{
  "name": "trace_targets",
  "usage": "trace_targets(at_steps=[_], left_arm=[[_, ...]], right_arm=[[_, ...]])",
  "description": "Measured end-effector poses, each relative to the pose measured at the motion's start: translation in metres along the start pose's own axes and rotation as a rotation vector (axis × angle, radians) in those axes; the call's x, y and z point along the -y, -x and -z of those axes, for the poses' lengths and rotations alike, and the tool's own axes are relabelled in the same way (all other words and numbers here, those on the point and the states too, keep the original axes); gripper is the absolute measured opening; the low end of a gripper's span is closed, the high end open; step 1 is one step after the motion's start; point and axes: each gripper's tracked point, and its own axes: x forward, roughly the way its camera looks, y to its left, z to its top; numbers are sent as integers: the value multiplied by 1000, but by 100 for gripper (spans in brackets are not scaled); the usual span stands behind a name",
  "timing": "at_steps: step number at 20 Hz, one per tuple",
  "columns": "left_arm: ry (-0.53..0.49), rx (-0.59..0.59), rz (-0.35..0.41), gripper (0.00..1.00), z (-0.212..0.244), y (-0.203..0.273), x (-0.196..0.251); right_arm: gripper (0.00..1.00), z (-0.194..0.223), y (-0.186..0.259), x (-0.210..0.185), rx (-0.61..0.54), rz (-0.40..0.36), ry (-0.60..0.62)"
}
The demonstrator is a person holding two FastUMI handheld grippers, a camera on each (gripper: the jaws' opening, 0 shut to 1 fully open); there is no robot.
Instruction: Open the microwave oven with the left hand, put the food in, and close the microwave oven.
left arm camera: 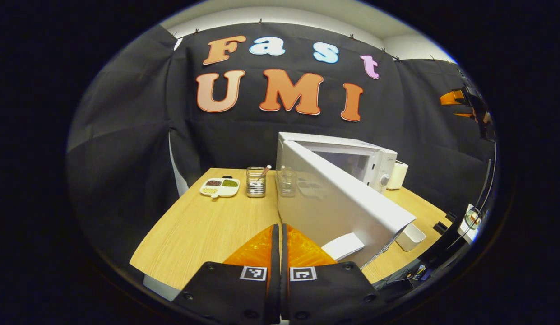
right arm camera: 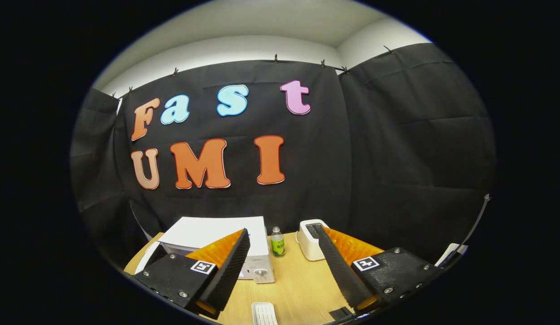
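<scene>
Leftmost on the wooden surface point(left arm camera: 194, 225), seen in the left gripper view, sits a divided food tray point(left arm camera: 219, 186) with three fillings, and just beside it a clear holder point(left arm camera: 256, 182) with something standing in it. Next comes the microwave oven point(left arm camera: 352, 162), its white door point(left arm camera: 334, 207) swung well out toward the camera, so the cavity looks open and the opening step seems done. The left gripper point(left arm camera: 280, 243) is low in front of that door with its jaws pressed together, nothing between them. In the right gripper view, the microwave's top point(right arm camera: 212, 232) is at the left, then a small bottle point(right arm camera: 277, 243), then a white toaster point(right arm camera: 312, 239); a ribbed white dish point(right arm camera: 264, 313) lies nearer. The right gripper point(right arm camera: 284, 266) hangs above all this with its jaws spread wide and empty. By my reading, loading the food is the step in hand. The next move likely calls for reaching the tray at the far left, well apart from both grippers, taking it level, then carrying it round the open door into the cavity.
</scene>
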Motion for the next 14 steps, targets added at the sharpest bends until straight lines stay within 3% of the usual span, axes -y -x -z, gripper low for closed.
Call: trace_targets(at_steps=[9,14], left_arm=[[-16,14,155,5,-27,-33,86],[-36,37,192,5,-45,-51,117]], right_arm=[[95,5,-3,50,-12,72,-13],[95,6,-8,86,-10,126,-3]])
